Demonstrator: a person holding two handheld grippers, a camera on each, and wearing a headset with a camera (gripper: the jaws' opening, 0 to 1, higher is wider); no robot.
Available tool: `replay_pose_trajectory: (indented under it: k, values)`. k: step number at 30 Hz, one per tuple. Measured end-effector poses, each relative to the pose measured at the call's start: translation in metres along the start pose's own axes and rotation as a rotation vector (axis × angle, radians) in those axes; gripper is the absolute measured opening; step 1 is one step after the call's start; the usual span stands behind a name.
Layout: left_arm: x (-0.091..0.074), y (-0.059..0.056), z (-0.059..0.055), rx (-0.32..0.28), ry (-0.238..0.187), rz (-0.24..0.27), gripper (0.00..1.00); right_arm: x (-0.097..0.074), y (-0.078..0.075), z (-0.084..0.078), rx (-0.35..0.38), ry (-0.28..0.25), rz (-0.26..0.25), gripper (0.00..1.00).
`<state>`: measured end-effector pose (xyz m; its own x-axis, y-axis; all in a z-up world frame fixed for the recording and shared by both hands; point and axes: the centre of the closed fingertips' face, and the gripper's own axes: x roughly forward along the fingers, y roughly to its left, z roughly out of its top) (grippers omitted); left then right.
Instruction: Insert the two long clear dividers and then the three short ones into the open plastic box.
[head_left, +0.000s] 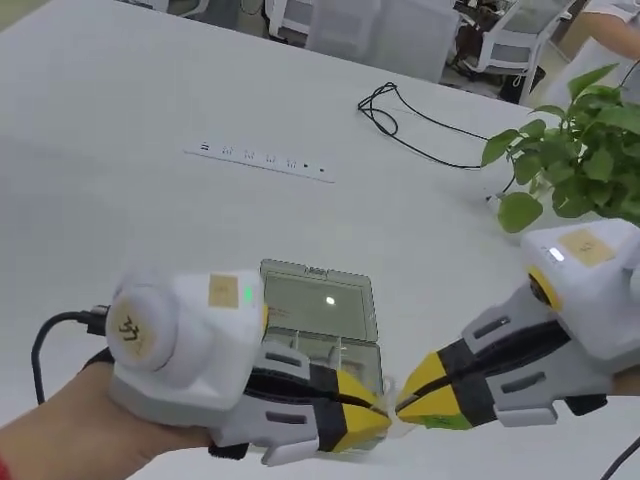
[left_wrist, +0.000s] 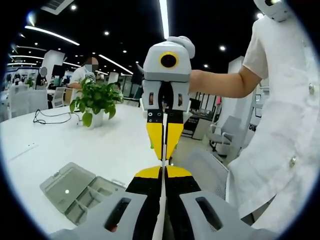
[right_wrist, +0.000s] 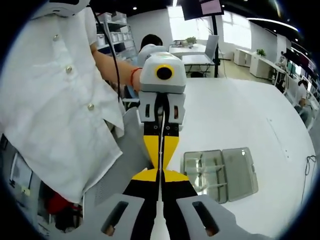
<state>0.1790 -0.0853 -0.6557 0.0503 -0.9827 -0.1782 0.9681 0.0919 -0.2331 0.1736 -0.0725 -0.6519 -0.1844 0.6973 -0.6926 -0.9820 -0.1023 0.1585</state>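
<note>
Left hand-held gripper (head_left: 378, 412) and right hand-held gripper (head_left: 406, 404) meet tip to tip above the bench (head_left: 150, 200). Each has its jaws closed on what looks like one thin clear divider (left_wrist: 163, 205), seen edge-on. Just beyond them the box (head_left: 318, 300) lies open on the bench, lid folded back.

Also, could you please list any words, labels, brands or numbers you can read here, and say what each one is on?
No text can be read.
Yellowish logo, end cap of the left gripper: too blurred to read.
Yellow sticker on the right gripper: no legible print.
Small marks on the power strip: too small to read.
</note>
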Motion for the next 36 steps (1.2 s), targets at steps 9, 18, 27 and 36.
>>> replay_pose_trajectory:
  k: [9,18,27,36]
  values:
    - [-0.003,0.003,0.001,-0.025,-0.012,0.024,0.01,-0.001,-0.001,0.001,-0.008,0.005,-0.003,0.03]
    - [-0.008,0.006,-0.002,-0.038,-0.01,0.042,0.06,-0.003,-0.002,0.001,-0.006,0.002,-0.005,0.03]
    - [-0.016,0.011,-0.008,-0.048,-0.008,0.081,0.12,-0.01,-0.01,-0.003,0.001,0.007,-0.029,0.03]
    - [-0.029,0.019,-0.015,-0.062,-0.009,0.145,0.22,-0.012,-0.026,-0.014,0.008,0.042,-0.058,0.03]
